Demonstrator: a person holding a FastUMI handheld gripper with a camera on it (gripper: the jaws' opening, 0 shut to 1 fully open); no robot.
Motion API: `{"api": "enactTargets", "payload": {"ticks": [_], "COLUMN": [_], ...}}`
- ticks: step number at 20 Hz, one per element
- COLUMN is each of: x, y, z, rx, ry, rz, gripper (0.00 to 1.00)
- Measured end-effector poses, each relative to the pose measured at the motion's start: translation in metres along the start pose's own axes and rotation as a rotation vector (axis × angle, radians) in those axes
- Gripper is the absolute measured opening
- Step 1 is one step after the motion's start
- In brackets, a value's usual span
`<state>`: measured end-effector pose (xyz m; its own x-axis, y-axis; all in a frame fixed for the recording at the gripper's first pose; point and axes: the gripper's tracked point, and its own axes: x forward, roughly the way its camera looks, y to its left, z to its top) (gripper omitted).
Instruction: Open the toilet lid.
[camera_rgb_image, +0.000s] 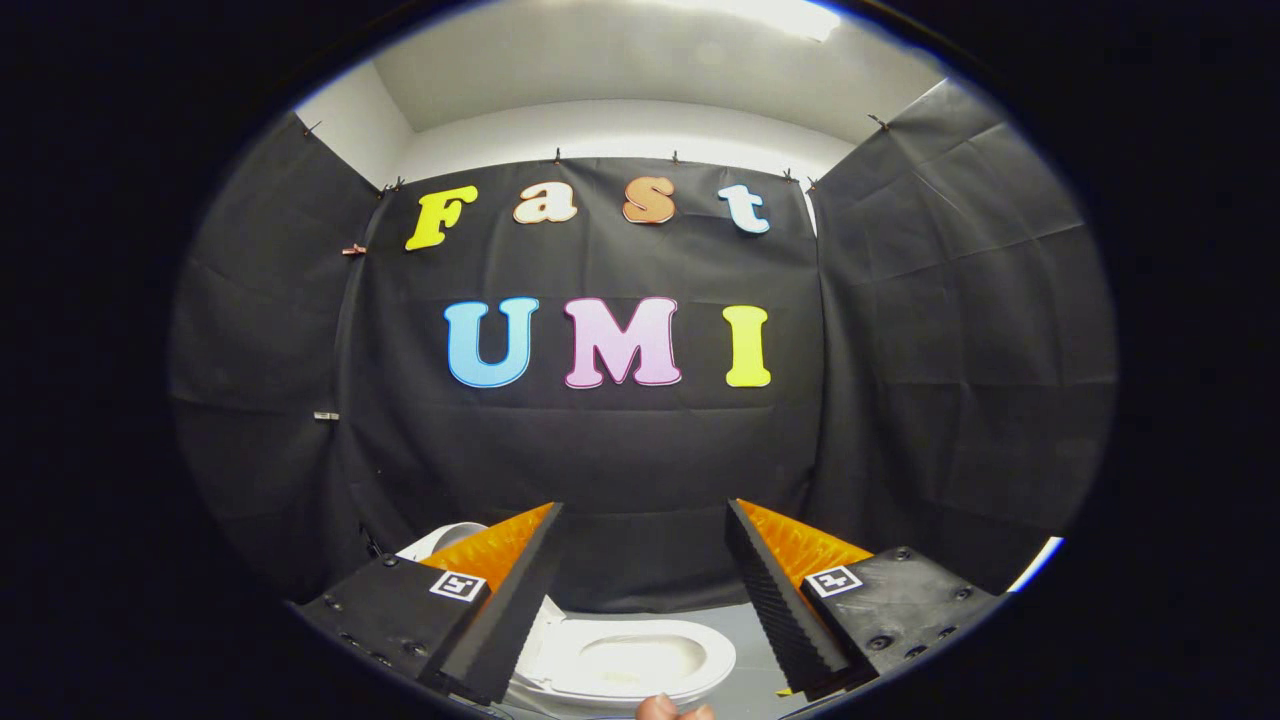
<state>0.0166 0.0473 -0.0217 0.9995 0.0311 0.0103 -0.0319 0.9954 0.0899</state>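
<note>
Hand-held gripper (645, 590) fingers spread wide, nothing between them — jaws stand well apart with empty air in the gap

Toilet (625, 665) sits low, below and just beyond the fingertips, seen between the two fingers. What shows there is a white ring with a pale oval hollow in the middle — reads like the seat with the bowl exposed, so the lid may already be up. A white curved piece (440, 540) peeks out behind the left finger; could be the raised lid or the tank, can't tell which, the finger covers most of it

Gripper points level at the booth wall (620, 450) and not down at the toilet, so it's held high and clear of the porcelain. My read: that pose fits either a start position before reaching down or a retreat once the lid is tipped back — wide-open fingers suit both, since a lid edge needs a broad gap to slip into

A fingertip (672, 709) of the person shows at the very bottom, under the gripper and near the toilet's front rim

Grey floor (745, 625) around the toilet, between it and the right finger

If the lid is still to be lifted, next move needs a downward tilt and approach toward the rim
</note>
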Motion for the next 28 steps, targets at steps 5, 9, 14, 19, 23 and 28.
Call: {"api": "enactTargets", "payload": {"ticks": [5,9,14,19,23,28], "x": [-0.0008,-0.0005,-0.0012,-0.0009,-0.0022,-0.002], "y": [-0.0007,-0.0013,-0.0008,-0.0014,0.0005,0.0001], "z": [-0.0001,0.002,-0.0002,0.0013,0.0022,0.0022], "rx": [-0.011,-0.01,-0.016,-0.017,-0.021,-0.024], "ry": [-0.001,-0.004,0.0,-0.002,-0.004,-0.003], "rz": [-0.002,-0.003,-0.003,-0.006,-0.002,-0.005], "gripper": [1.0,1.0,1.0,1.0,1.0,1.0]}}
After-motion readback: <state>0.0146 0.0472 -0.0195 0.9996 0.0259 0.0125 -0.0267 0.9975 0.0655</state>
